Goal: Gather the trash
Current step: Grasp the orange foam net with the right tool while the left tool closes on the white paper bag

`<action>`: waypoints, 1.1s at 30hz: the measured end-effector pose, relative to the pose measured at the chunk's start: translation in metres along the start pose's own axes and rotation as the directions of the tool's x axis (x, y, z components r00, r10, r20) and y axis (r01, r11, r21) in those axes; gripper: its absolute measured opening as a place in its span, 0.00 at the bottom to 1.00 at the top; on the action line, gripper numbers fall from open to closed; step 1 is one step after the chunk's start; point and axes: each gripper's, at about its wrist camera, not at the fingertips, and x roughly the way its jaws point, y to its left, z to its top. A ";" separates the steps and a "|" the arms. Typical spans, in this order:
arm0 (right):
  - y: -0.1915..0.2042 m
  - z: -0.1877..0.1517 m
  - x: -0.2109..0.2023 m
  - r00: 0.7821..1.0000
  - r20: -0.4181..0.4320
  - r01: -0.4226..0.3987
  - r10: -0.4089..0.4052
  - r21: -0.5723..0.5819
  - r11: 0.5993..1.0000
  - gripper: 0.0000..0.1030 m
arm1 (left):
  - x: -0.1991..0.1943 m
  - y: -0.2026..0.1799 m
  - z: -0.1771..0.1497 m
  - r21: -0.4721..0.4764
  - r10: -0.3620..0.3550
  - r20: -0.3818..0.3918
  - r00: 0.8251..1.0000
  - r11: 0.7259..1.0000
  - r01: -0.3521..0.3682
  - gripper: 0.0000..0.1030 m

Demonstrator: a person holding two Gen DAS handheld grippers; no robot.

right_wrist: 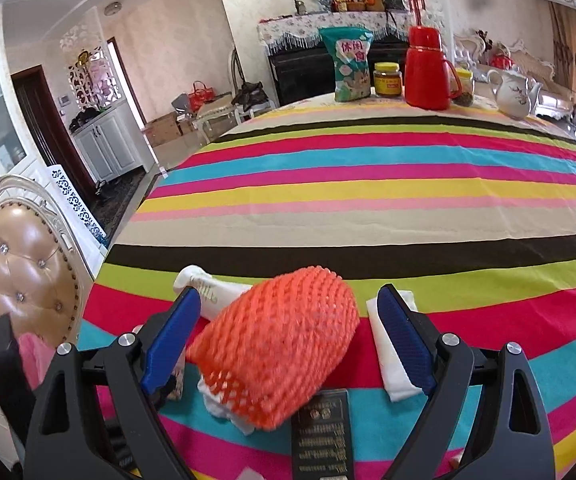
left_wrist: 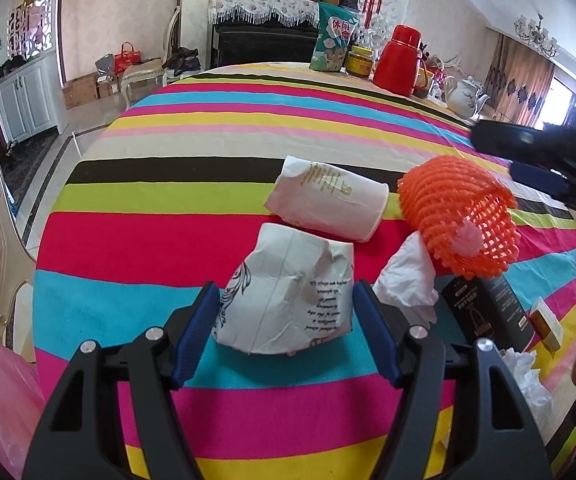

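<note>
1. Left gripper, low in the left wrist view, has its jaws spread either side of a crumpled paper cup; the blue pads sit just beside its walls, and whether they touch I cannot tell.
2. Right gripper also stands apart, bracketing the orange foam net at lower centre of the right wrist view.
3. A second paper cup lies on its side on the striped tablecloth, above the crumpled one; white tissue lies right of it.
4. Likely handling: everything is light and soft. The cup crushes easily, so grip across its mid-body; the net is springy, so squeeze it at the middle.
</note>
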 end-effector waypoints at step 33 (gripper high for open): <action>-0.021 -0.032 -0.034 0.996 -0.015 -0.086 0.085 -0.068 0.994 0.24 | -0.012 -0.003 0.006 -0.028 -0.004 0.019 1.000 1.000 0.004 0.68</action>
